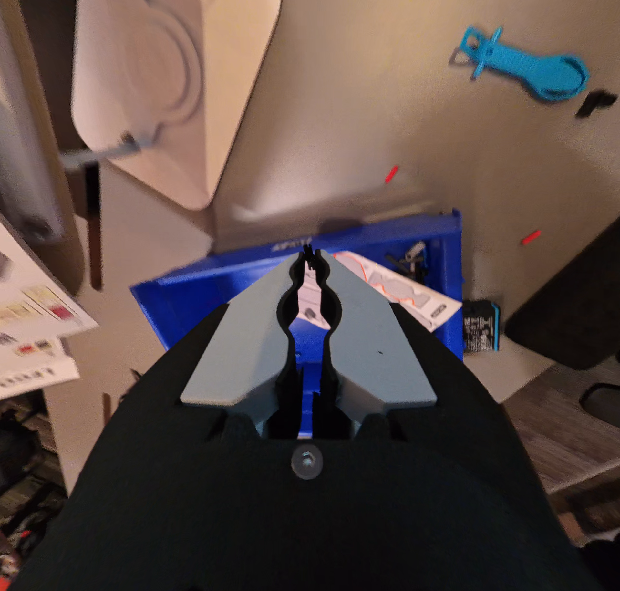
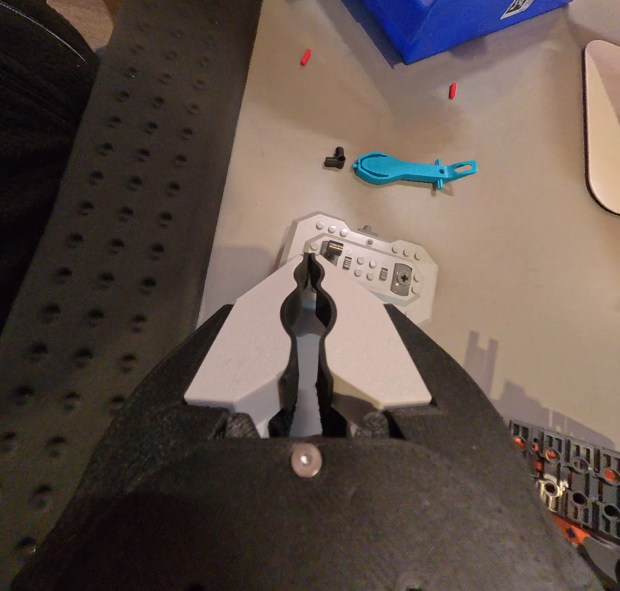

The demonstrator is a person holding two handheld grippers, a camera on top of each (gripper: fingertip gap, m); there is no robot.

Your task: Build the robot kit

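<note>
Now, left wrist view: the left hand-held gripper (image 1: pixel 310 256) is pinched shut on a small black part (image 1: pixel 309 252), held over the blue bin (image 1: pixel 214 283) where a printed sheet (image 1: pixel 402 289) lies. Over to the right wrist view: the right hand-held gripper (image 2: pixel 310 256) is closed, tips at the near-left edge of the grey studded plate (image 2: pixel 365 266) on the worktop (image 2: pixel 503 273); whether it clamps that edge, I cannot tell. Beyond lie a turquoise tool (image 2: pixel 409 170) and a black connector (image 2: pixel 335 161). Best keep both grips steady and level.

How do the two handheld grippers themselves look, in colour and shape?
Both look alike. The left gripper and right gripper each have a matte black body with a small silver screw, and two pale grey wedge-shaped fingers lined with wavy black pads. No cables or sleeves show.
</note>
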